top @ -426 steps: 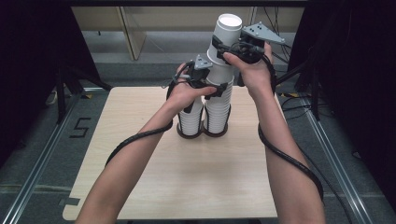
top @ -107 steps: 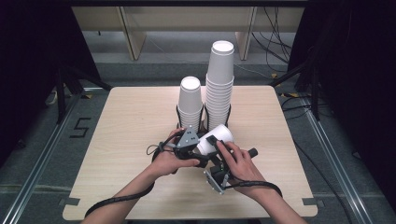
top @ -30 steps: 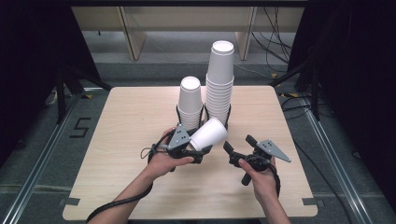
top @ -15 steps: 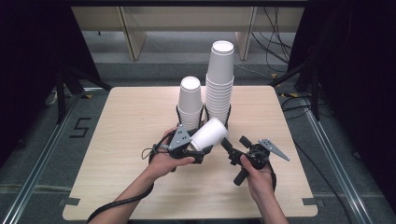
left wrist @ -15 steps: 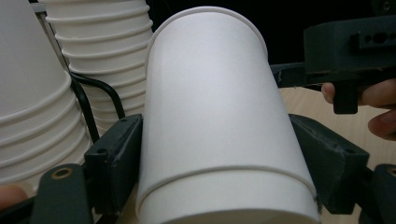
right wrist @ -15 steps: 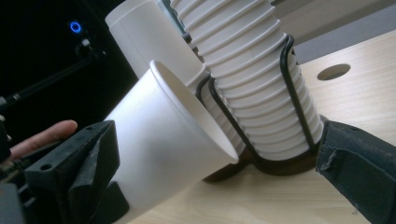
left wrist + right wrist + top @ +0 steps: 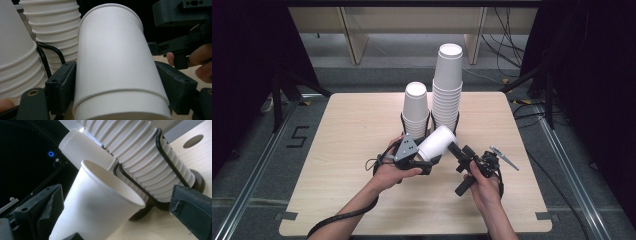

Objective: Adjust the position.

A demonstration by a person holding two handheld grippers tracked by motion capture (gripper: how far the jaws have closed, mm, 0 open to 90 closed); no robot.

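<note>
A white paper cup lies tilted just above the wooden table, in front of two cup stacks. My left gripper is shut on it; in the left gripper view the pads press both sides of the cup. My right gripper is at the cup's right end, open. In the right gripper view its jaws stand wide on either side of the cup, whose open mouth shows. A short stack and a tall stack stand in black wire holders.
The stacks rise directly behind the held cup, with the tall stack and its wire holder close to my right gripper. A round hole is cut in the tabletop. Cables and stands lie on the floor around the table.
My right gripper has moved left toward the held cup, and its open jaws now reach around the cup's end. The left gripper and cup have stayed put.
</note>
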